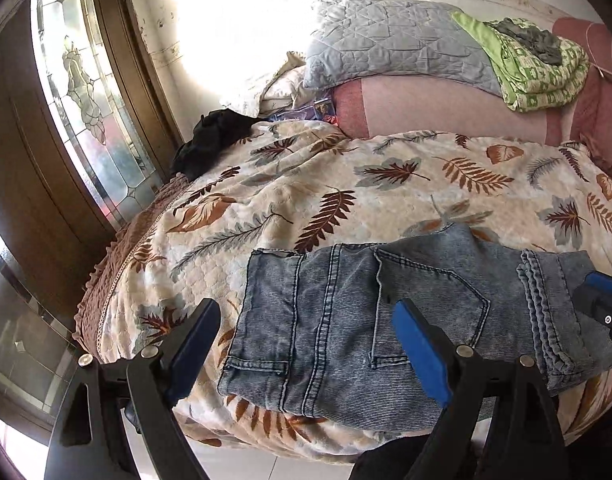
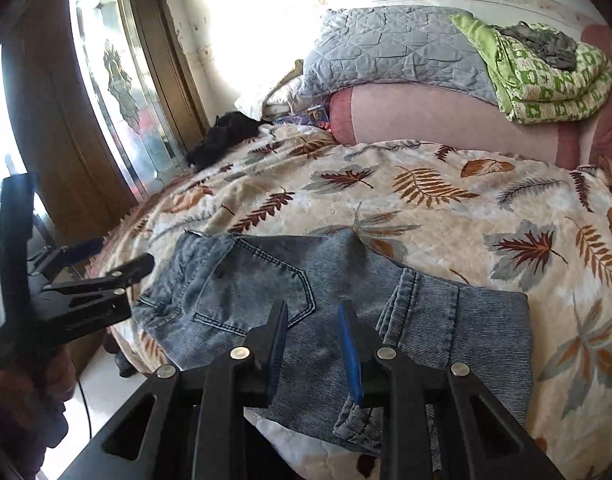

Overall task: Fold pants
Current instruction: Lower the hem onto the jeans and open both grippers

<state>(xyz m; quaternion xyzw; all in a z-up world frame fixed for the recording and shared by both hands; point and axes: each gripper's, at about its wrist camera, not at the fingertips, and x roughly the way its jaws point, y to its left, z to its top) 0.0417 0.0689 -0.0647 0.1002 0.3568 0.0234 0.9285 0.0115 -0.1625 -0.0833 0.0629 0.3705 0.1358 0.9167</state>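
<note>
The folded jeans (image 1: 346,320), faded ribbed blue denim with stitched pockets, lie flat near the bed's edge on a plush leaf-print blanket (image 1: 306,184). The left gripper (image 1: 306,344) hangs spread wide above them, holding nothing. The right gripper (image 2: 312,344) has its 2 blue-padded fingers (image 2: 352,360) partly apart, empty.

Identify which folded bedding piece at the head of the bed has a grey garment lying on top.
The green patterned quilt, on the right; the grey quilted blanket beside it carries nothing.

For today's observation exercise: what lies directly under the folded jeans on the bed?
The folded jeans rest on a leaf-patterned blanket spread over the bed. The blanket beneath the denim is hidden, and so are the jeans' lower folded layers.
</note>
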